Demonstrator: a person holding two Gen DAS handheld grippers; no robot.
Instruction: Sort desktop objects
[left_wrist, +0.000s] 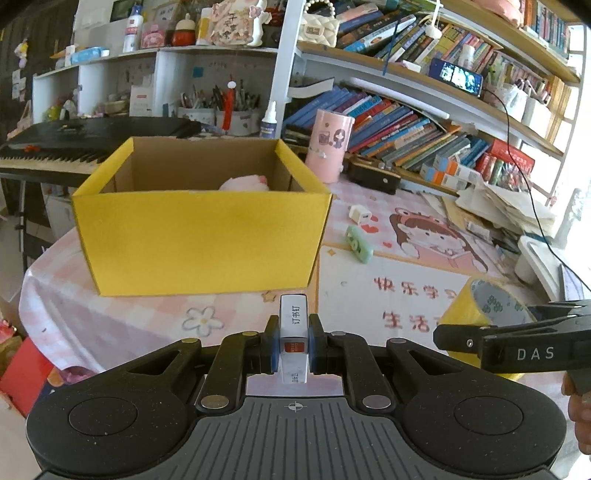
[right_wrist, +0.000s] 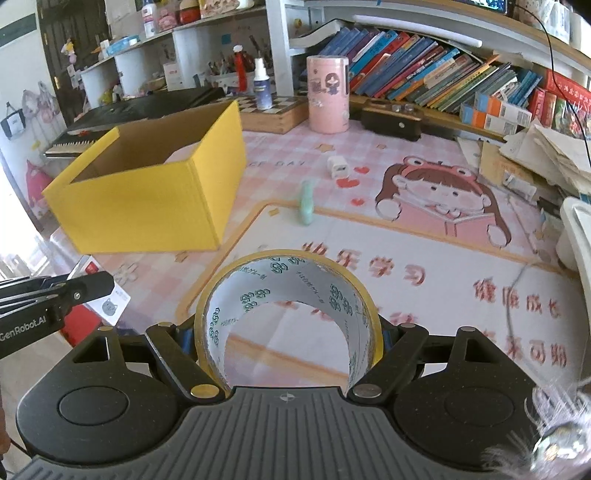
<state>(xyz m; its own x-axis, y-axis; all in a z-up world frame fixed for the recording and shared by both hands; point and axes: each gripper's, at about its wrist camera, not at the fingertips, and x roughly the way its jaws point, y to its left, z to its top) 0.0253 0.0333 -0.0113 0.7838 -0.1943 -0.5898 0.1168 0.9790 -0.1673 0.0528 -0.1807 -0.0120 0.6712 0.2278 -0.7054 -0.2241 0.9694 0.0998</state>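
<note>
Grippers before yellow box

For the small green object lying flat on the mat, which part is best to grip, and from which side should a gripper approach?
Grip the green object across its narrow width, near the middle of its length, coming from above. It lies flat and elongated on the mat, apart from the white charger and the yellow box, so its two long sides are probably free for the fingers.

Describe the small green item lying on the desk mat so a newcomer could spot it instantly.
Start at the open yellow cardboard box. Just right of it, on the pink cartoon desk mat, lies a pale green oblong gadget. Its neighbour, a white cube-shaped charger plug, sits farther back; only the gadget is green and elongated.
</note>
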